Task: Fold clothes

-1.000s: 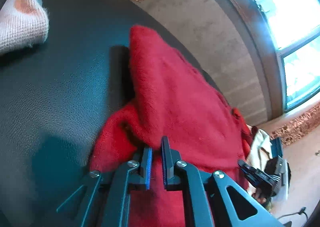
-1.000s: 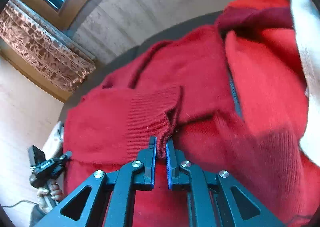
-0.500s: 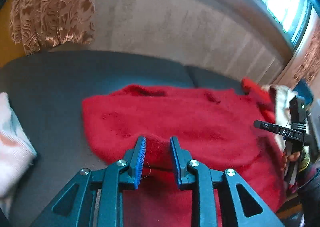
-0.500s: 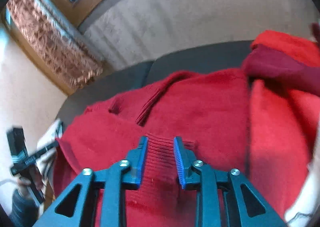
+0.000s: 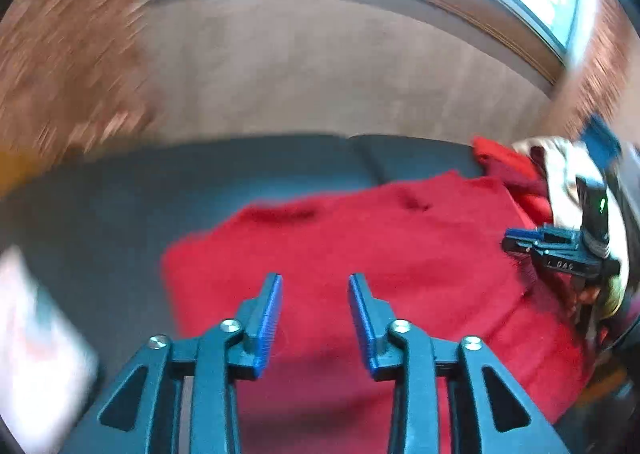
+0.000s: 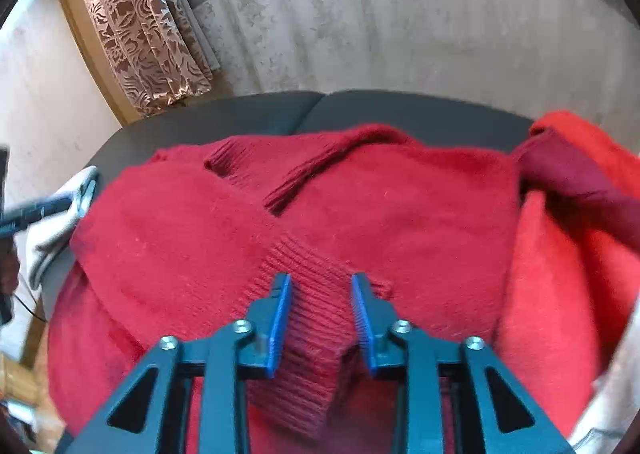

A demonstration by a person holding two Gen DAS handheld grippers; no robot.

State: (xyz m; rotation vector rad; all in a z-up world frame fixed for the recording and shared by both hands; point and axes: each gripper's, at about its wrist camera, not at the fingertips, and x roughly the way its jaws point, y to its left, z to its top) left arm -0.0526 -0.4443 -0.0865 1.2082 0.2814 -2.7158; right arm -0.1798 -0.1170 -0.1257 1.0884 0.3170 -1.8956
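Both tongs have let go within the last second. Left tongs (image 5: 314, 294), earlier pinched on the sweater (image 5: 360, 246), now stand wide and empty above it, the view blurred by motion. Right tongs (image 6: 322, 294), earlier clamped on the ribbed cuff (image 6: 316, 294), are likewise wide, the cuff lying loose between the jaws. The sweater rests on the dark sofa (image 6: 240, 118), sleeves folded inward across the body; this fold appears complete, the next probably a lengthwise one.
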